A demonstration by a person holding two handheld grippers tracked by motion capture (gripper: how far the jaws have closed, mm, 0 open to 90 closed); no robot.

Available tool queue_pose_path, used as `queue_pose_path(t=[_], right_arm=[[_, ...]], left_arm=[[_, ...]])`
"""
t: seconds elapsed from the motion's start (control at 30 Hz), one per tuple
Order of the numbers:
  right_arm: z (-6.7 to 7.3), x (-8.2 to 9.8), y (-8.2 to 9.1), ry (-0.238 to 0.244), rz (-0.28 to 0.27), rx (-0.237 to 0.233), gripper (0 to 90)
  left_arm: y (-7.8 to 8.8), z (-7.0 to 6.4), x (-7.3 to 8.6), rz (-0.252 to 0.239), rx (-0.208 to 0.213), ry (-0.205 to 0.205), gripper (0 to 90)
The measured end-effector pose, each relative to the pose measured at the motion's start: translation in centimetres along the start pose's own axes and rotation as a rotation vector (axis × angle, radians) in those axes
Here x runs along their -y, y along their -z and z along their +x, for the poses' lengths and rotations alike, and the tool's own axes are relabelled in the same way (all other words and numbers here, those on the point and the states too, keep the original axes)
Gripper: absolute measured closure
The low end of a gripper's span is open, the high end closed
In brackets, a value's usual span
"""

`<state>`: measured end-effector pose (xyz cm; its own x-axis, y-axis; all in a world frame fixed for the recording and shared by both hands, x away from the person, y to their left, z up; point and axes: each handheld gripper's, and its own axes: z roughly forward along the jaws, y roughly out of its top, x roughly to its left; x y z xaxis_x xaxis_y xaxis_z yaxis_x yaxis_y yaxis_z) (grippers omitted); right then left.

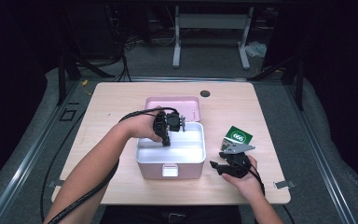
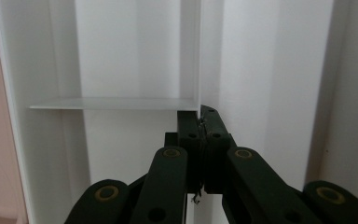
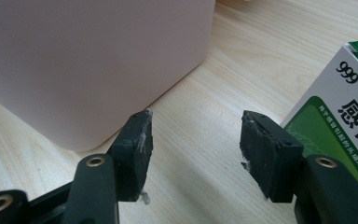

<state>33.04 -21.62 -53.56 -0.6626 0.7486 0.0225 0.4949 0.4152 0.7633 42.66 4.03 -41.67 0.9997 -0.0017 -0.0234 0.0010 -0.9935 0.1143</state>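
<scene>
Jaws of my left gripper (image 2: 200,122) are pinched right down on the thin white divider (image 2: 198,56) inside the pink box (image 1: 170,170), and in the left gripper view the pads meet on the edge of that upright sheet where a second, crosswise white partition (image 2: 114,103) butts against it. From the high view the box sits mid-table with its lid (image 1: 172,102) lying open behind it, and my left gripper (image 1: 168,126) hangs over the back half of the white interior. Doing this well, I reckon, means keeping the pinch square on the sheet and moving along its plane, no twisting, since a panel this thin would likely bow or slip out. The divider stands on edge, and its long axis seems to run front to back across the box, though I can't see its full run. My right gripper (image 3: 193,140) waits with jaws half apart, holding nothing, resting low over the wood between the box's corner and the green-and-white medicine carton (image 3: 340,121), which is just beside one pad.
</scene>
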Motion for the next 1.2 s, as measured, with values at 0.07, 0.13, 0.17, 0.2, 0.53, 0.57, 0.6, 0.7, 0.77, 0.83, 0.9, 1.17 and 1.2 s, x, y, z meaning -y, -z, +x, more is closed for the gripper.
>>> queue_pose_path(t=[0.07, 0.13, 0.17, 0.2, 0.53, 0.57, 0.6, 0.7, 0.77, 0.83, 0.9, 1.17, 1.2], right_arm=[[0.0, 0.0, 0.0, 0.001, 0.000, -0.002, 43.5], [0.0, 0.0, 0.0, 0.000, -0.001, -0.001, 43.5], [0.0, 0.0, 0.0, -0.003, -0.001, 0.000, 43.6], [0.0, 0.0, 0.0, -0.003, -0.001, 0.000, 43.6], [0.0, 0.0, 0.0, -0.006, -0.002, -0.001, 43.6], [0.0, 0.0, 0.0, -0.005, -0.002, 0.000, 43.6], [0.0, 0.0, 0.0, -0.006, -0.002, 0.001, 43.6], [0.0, 0.0, 0.0, -0.007, -0.003, 0.001, 43.5], [-0.1, 0.1, 0.0, -0.011, -0.009, -0.008, 43.6], [-0.1, 0.1, 0.0, -0.010, -0.010, -0.008, 43.6], [-0.1, 0.0, 0.0, -0.011, -0.010, -0.008, 43.6], [-0.1, 0.0, 0.2, -0.014, -0.016, -0.003, 43.6], [-0.1, 0.0, 0.2, -0.014, -0.016, -0.003, 43.6]], left_arm=[[0.1, -0.1, 0.0, -0.007, -0.007, 0.000, 89.2], [0.1, -0.1, 0.0, -0.009, -0.010, -0.002, 89.2], [0.2, -0.2, 0.0, -0.006, -0.013, -0.003, 89.3], [0.3, -0.2, 0.0, -0.003, -0.014, -0.005, 89.3], [1.5, -0.8, 0.2, -0.013, -0.022, -0.009, 89.4], [1.7, -0.8, 0.3, -0.012, -0.022, -0.012, 89.4], [1.9, -0.9, 0.4, -0.019, -0.026, -0.010, 89.4], [2.5, -1.0, 0.8, -0.026, -0.029, -0.004, 89.4], [3.0, -1.1, 1.2, -0.027, -0.027, -0.001, 89.4], [3.5, -1.2, 1.7, -0.036, -0.024, 0.008, 89.4], [3.8, -1.3, 2.0, -0.038, -0.028, 0.010, 89.4], [6.6, -1.7, 8.1, -0.077, -0.069, 0.078, 89.4], [6.6, -1.7, 8.1, -0.077, -0.069, 0.078, 89.4]])
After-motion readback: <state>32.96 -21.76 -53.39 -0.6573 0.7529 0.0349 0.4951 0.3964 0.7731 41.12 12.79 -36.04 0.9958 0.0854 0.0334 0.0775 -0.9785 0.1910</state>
